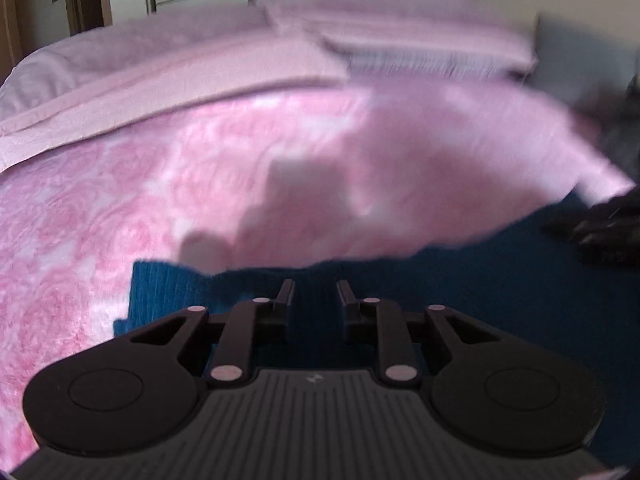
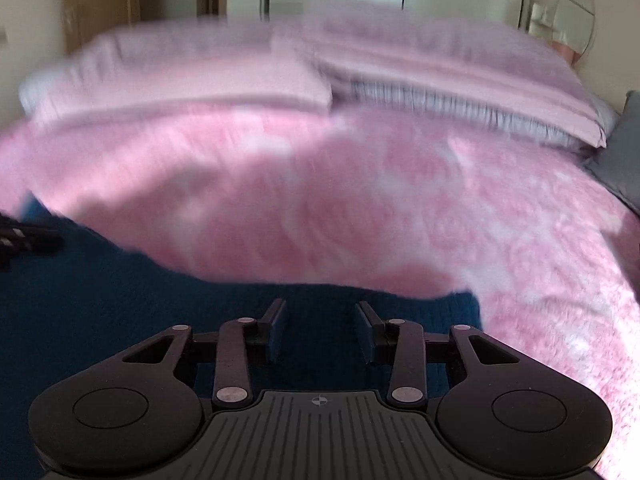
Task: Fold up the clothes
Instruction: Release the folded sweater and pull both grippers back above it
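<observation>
A dark blue knitted garment [image 1: 480,300] lies flat on the pink bed cover, its far edge running across both views. My left gripper [image 1: 315,284] hovers over the garment's left part, near a corner, with its fingers apart and nothing between them. In the right wrist view the same blue garment [image 2: 120,300] fills the lower left, and my right gripper [image 2: 320,304] stands open above its right end, holding nothing. A dark blurred shape at the right edge of the left wrist view is the other gripper [image 1: 600,232]. The pictures are blurred by motion.
The pink patterned blanket [image 2: 440,208] covers the bed around the garment. Pale pink pillows [image 2: 440,80] lie across the head of the bed. A grey cushion [image 2: 624,152] sits at the right edge, and a round mirror [image 2: 576,4] stands behind it. Cupboard doors line the back wall.
</observation>
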`<state>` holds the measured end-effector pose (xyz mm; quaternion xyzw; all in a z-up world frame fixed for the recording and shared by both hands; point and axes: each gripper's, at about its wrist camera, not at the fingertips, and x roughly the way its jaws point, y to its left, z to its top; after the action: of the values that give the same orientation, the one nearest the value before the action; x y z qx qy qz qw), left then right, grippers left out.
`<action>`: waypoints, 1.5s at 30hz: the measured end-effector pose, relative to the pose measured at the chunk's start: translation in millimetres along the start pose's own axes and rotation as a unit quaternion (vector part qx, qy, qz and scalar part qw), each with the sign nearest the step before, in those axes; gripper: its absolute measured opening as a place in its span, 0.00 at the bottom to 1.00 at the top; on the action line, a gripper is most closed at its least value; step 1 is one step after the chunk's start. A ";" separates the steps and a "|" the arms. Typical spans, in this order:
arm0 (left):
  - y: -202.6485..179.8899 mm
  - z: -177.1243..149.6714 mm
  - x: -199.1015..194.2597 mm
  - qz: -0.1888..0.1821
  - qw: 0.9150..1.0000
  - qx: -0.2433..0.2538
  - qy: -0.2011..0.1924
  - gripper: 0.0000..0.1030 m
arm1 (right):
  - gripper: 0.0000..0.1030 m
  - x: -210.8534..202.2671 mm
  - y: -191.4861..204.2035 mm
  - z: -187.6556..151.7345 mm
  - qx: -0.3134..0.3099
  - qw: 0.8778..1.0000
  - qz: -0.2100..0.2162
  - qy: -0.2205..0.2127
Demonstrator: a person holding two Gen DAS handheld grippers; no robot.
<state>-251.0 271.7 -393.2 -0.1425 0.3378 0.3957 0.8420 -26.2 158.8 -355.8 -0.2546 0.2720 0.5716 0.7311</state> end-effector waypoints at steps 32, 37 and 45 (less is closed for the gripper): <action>21.4 -88.1 -145.4 0.020 0.995 -0.087 -0.036 0.03 | 0.37 -136.3 1.3 -94.9 0.055 0.997 0.039 -0.040; 6.9 -106.8 -175.5 0.049 0.995 -0.081 -0.043 0.08 | 0.37 -182.3 9.3 -109.7 0.084 0.993 0.044 -0.077; 18.8 -141.9 -192.7 0.107 0.987 -0.117 -0.029 0.08 | 0.37 -185.9 -12.0 -155.0 0.176 0.983 0.005 -0.047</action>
<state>-418.4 102.0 -365.0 -0.1918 0.2778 0.5240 0.7819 -68.0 -79.4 -339.0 -0.0934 0.3352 0.5298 0.7735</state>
